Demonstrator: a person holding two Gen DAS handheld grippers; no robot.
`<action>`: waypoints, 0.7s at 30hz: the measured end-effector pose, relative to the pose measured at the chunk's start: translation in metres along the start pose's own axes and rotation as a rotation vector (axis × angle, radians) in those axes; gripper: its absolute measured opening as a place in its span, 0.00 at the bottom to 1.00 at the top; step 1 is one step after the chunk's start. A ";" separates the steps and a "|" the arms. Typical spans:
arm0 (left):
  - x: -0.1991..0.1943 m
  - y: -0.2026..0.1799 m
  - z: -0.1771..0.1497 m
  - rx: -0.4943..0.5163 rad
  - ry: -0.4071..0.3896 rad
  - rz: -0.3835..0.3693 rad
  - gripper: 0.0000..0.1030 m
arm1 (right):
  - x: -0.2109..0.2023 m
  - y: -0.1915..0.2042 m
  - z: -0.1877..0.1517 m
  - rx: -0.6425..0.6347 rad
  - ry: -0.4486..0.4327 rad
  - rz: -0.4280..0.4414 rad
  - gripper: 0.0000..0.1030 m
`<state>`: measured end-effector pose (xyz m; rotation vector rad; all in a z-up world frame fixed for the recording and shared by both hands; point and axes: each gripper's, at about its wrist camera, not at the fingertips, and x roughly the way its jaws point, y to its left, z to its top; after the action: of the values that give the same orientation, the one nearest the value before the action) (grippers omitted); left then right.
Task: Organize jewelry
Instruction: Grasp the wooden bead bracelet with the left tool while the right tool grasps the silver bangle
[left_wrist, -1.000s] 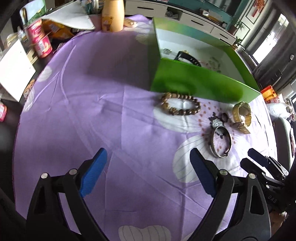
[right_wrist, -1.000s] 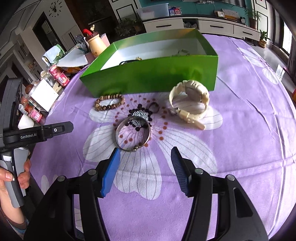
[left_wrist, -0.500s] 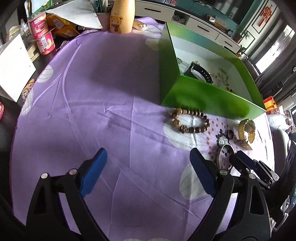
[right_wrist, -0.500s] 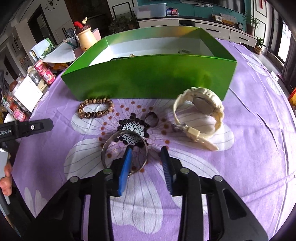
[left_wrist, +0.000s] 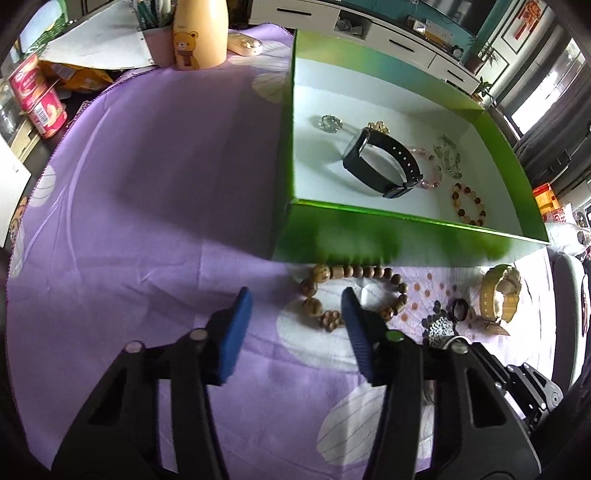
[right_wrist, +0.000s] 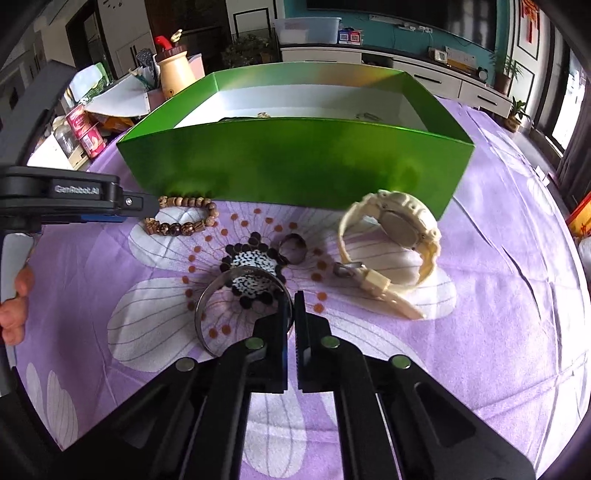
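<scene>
- The right gripper has just closed, its jaws pinching the near rim of the silver bangle. The hold is thin and at the edge, so the hard smooth metal may swing or slide out on lifting.
- Just beyond it lie the dark ring and the cream watch; a swinging bangle could knock them.
- The left gripper, jaws just narrowed but still apart, has one finger inside the wooden bead bracelet; closing may push beads away.
- Farthest, the green box wall is high; a low carry could catch it.
</scene>
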<state>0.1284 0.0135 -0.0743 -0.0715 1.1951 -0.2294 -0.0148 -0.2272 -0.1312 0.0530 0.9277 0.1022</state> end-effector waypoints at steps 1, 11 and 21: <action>0.000 -0.002 0.001 0.008 -0.010 0.013 0.42 | 0.000 -0.001 0.001 0.007 -0.001 0.005 0.03; 0.005 -0.020 -0.002 0.107 -0.042 0.081 0.13 | -0.002 -0.006 0.001 0.028 -0.006 0.022 0.03; -0.014 -0.015 -0.009 0.095 -0.068 0.042 0.10 | -0.014 -0.005 0.000 0.022 -0.029 0.010 0.03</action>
<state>0.1130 0.0024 -0.0620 0.0283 1.1153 -0.2448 -0.0223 -0.2339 -0.1205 0.0800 0.8995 0.1004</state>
